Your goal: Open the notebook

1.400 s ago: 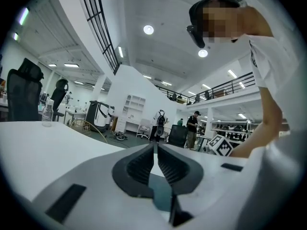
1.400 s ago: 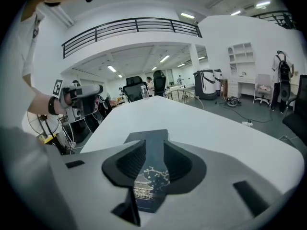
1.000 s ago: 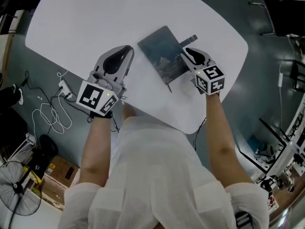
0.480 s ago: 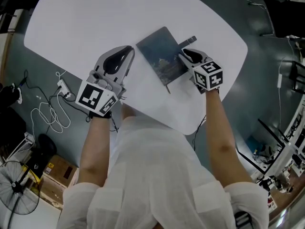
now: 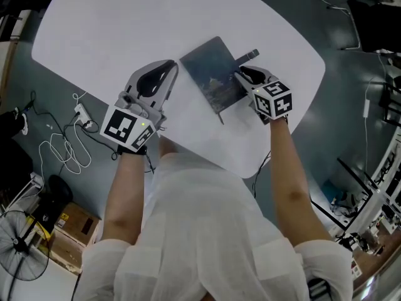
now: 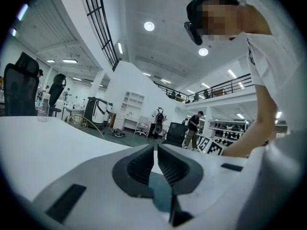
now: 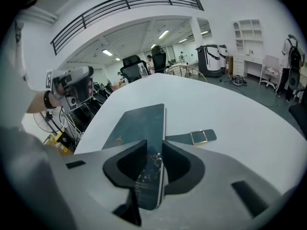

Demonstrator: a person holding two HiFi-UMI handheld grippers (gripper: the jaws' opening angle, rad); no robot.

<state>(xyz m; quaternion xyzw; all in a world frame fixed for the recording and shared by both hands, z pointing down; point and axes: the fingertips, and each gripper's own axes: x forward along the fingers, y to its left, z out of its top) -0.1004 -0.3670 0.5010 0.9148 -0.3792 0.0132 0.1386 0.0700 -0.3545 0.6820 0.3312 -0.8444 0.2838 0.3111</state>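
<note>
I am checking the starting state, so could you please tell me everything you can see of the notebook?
The notebook is a slim rectangular book with a dark teal cover, faint gold print and white page edges. It is closed and lies flat, at an angle, on the white table. Its strap, with a metal clasp, is undone and lies on the table beside it. The right gripper straddles its near edge, jaws closing around it.
</note>
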